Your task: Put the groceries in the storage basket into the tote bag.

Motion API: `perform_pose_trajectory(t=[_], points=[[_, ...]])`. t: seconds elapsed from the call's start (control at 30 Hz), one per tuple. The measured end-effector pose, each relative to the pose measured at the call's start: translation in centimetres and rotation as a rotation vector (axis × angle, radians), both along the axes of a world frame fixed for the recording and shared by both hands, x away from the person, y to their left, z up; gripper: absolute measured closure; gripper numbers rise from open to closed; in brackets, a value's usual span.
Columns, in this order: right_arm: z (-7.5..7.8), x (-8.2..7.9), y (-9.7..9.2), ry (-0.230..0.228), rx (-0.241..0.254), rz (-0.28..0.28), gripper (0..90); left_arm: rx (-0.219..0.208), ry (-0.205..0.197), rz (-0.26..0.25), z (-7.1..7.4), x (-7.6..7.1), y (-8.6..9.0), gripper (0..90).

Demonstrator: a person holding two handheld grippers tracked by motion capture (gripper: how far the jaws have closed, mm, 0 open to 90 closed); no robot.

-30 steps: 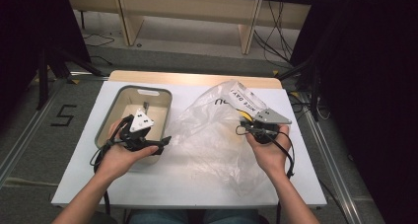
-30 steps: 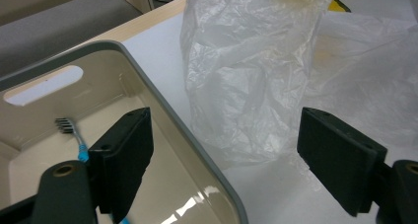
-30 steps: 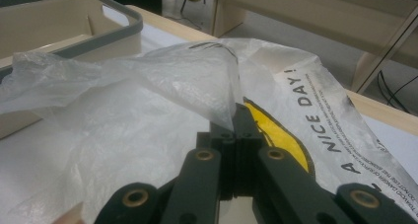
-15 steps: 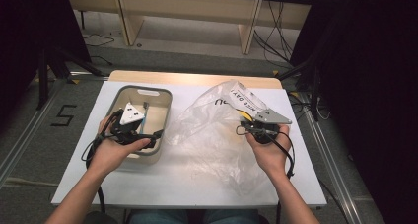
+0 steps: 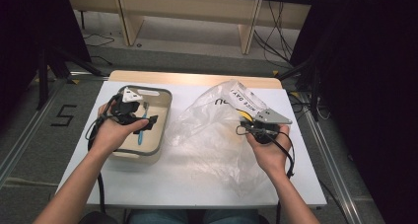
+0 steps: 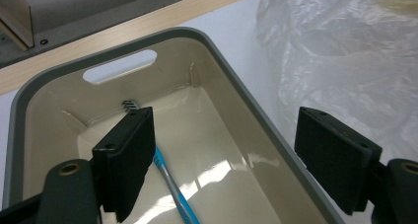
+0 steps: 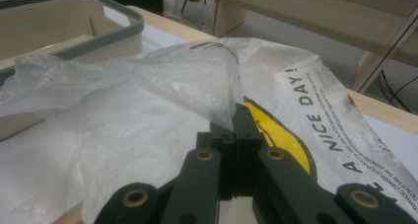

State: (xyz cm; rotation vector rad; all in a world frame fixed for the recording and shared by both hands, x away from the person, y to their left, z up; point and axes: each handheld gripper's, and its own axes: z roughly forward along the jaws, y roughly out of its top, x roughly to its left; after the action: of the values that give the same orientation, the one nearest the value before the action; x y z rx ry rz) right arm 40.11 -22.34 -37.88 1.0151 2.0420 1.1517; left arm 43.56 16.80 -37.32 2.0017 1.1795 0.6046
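Blue-handled and thin, the toothbrush [image 6: 170, 184] lies on the floor of the cream bin [image 5: 162, 116], directly below and just ahead of the left claw [image 5: 146, 125], whose jaws stand wide open over the bin; its long axis runs from near the left jaw toward the far wall, bristle end [image 6: 130, 104] farthest away. The left hand [image 5: 114, 133] is by far the nearer, hovering above the bin and tipped down into it. Well apart on the white tabletop [image 5: 197, 177], the right claw [image 7: 235, 130] is clamped on a fold of the clear plastic bag [image 5: 217, 130], holding it up.
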Motion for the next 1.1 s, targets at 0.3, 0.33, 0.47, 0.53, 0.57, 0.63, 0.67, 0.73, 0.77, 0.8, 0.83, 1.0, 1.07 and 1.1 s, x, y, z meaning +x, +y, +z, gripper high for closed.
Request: perform_pose_trajectory(t=[0.3,0.33,0.47,0.53,0.57,0.63,0.67,0.73,0.77,0.8,0.83,1.0,1.07,1.1], points=[[0.0,0.0,0.0,0.003,0.001,0.002,90.0,0.022,0.097,0.056,-1.7,3.1,0.3,24.4],[0.0,0.0,0.0,0.002,0.001,0.001,90.0,0.025,0.105,0.059,-1.9,3.3,0.4,24.6],[0.0,0.0,0.0,0.002,0.001,0.003,90.0,0.034,0.133,0.084,-2.5,4.2,0.8,24.9],[0.0,0.0,0.0,0.002,0.002,0.003,90.0,0.039,0.147,0.092,-2.8,4.5,0.9,25.0],[0.0,0.0,0.0,0.0,0.002,0.004,90.0,0.041,0.151,0.092,-2.9,4.6,1.0,25.0],[0.0,0.0,0.0,0.001,0.002,0.003,90.0,0.045,0.156,0.103,-3.1,4.9,1.0,25.0],[0.0,0.0,0.0,0.002,0.001,0.003,90.0,0.043,0.156,0.106,-3.2,5.0,1.0,25.2],[0.0,0.0,0.0,0.003,0.001,0.002,90.0,0.043,0.163,0.11,-3.3,5.2,1.0,25.3],[0.0,0.0,0.0,0.003,0.001,0.003,90.0,0.042,0.163,0.116,-3.4,5.3,1.0,25.5],[0.0,0.0,0.0,0.002,0.0,0.004,90.0,0.045,0.164,0.115,-3.4,5.4,1.0,25.6],[0.0,0.0,0.0,0.001,0.001,0.003,90.0,0.046,0.17,0.121,-3.6,5.5,0.9,25.7],[-0.1,0.0,0.1,0.003,-0.001,0.007,90.0,0.063,0.197,0.133,-4.2,6.2,0.9,25.9],[-0.1,0.0,0.2,0.004,0.0,0.008,90.0,0.066,0.21,0.139,-4.5,6.6,0.9,26.2],[-0.1,0.0,0.2,0.004,0.0,0.009,90.0,0.064,0.216,0.144,-4.7,6.7,0.9,26.3]])
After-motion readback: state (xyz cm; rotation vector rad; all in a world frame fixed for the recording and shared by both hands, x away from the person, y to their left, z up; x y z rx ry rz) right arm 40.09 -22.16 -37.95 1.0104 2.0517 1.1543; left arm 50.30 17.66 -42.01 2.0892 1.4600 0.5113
